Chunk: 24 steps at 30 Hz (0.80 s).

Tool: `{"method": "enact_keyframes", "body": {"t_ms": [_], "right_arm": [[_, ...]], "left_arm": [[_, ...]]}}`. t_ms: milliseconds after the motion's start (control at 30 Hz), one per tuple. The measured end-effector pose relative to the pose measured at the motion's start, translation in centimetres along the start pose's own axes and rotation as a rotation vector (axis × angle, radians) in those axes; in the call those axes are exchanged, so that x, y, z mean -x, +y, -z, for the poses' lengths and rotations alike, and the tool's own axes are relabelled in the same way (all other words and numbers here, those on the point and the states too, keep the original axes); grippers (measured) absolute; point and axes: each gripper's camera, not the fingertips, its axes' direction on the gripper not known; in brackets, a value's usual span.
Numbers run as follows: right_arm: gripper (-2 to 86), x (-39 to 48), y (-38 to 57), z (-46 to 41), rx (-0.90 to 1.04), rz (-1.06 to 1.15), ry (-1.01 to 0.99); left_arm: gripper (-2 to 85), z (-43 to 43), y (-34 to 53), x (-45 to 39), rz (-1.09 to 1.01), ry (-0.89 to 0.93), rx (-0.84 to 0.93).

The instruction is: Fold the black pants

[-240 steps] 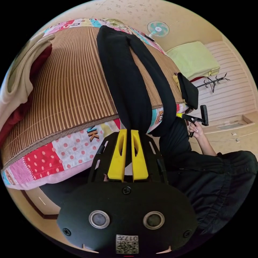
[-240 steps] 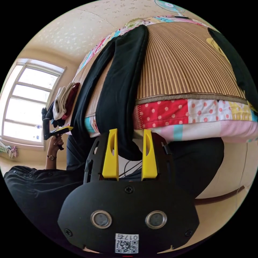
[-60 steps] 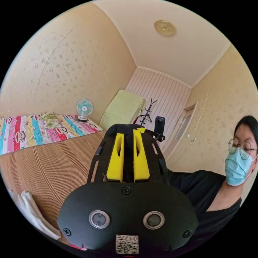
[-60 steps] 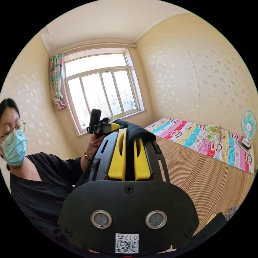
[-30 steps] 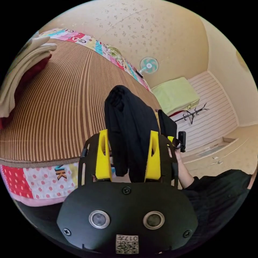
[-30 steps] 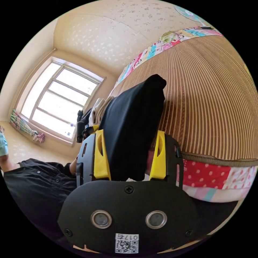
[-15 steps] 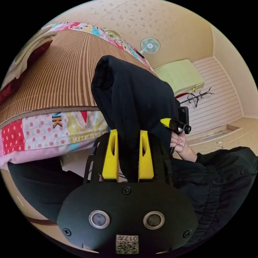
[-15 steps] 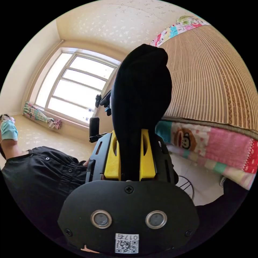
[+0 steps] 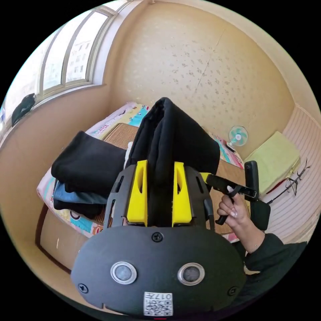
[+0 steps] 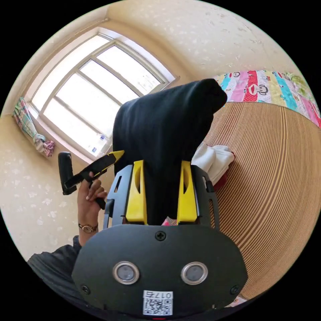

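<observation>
The black pants (image 9: 174,133) are a thick folded bundle held up in the air between both grippers. In the left gripper view my left gripper (image 9: 160,165) is shut on one end, its yellow jaws pressing the cloth from both sides. My right gripper (image 9: 210,178), held by a hand, reaches into the bundle's right side. In the right gripper view my right gripper (image 10: 162,164) is shut on the black pants (image 10: 164,123). A hand holds my left gripper (image 10: 115,154) against their left edge.
A pile of folded clothes (image 9: 87,164), black on top and blue beneath, sits at the bed's corner by the window (image 10: 97,90). Folded white clothes (image 10: 214,158) lie on the bamboo mat (image 10: 274,174). A fan (image 9: 238,135) and a green mattress (image 9: 276,158) stand farther off.
Both grippers have swung with the folded pants from the bed's side edge toward the window end, where the clothes pile lies. The pants stay gripped on both sides.
</observation>
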Motion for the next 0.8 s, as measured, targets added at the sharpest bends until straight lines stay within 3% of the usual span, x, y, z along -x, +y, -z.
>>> {"method": "enact_keyframes", "body": {"t_ms": [67,200,300,400,567,633,700,800], "right_arm": [[11.0,0.7,-0.3,-3.3,0.055,0.027,0.173],[10.0,2.2,4.5,-4.3,0.056,0.159,0.157],[10.0,1.7,11.5,-3.5,0.068,0.189,0.141],[8.5,-0.9,19.9,-0.6,0.082,0.154,0.187],[3.2,-7.9,34.7,10.5,0.028,-0.127,0.872],[2.1,-9.9,38.6,16.3,-0.014,-0.286,1.018],[1.8,-11.5,42.1,22.1,-0.049,-0.46,1.107],[2.5,-12.7,46.7,30.6,-0.211,-0.642,1.195]], "left_arm": [[13.4,-2.2,0.6,0.8,-0.005,-0.006,0.055],[11.3,-5.3,6.2,-1.5,-0.193,-0.094,-0.034],[11.0,-5.0,9.5,-2.2,-0.129,-0.215,-0.089],[10.4,-1.6,13.2,-1.7,-0.029,-0.152,-0.229],[9.8,2.6,23.2,-1.3,0.081,0.127,-0.438],[8.0,1.6,26.4,-2.2,0.084,0.286,-0.401],[0.7,-2.1,28.0,-5.3,-0.024,0.57,-0.171],[-0.2,-6.3,28.6,-12.2,-0.273,0.694,0.129]]}}
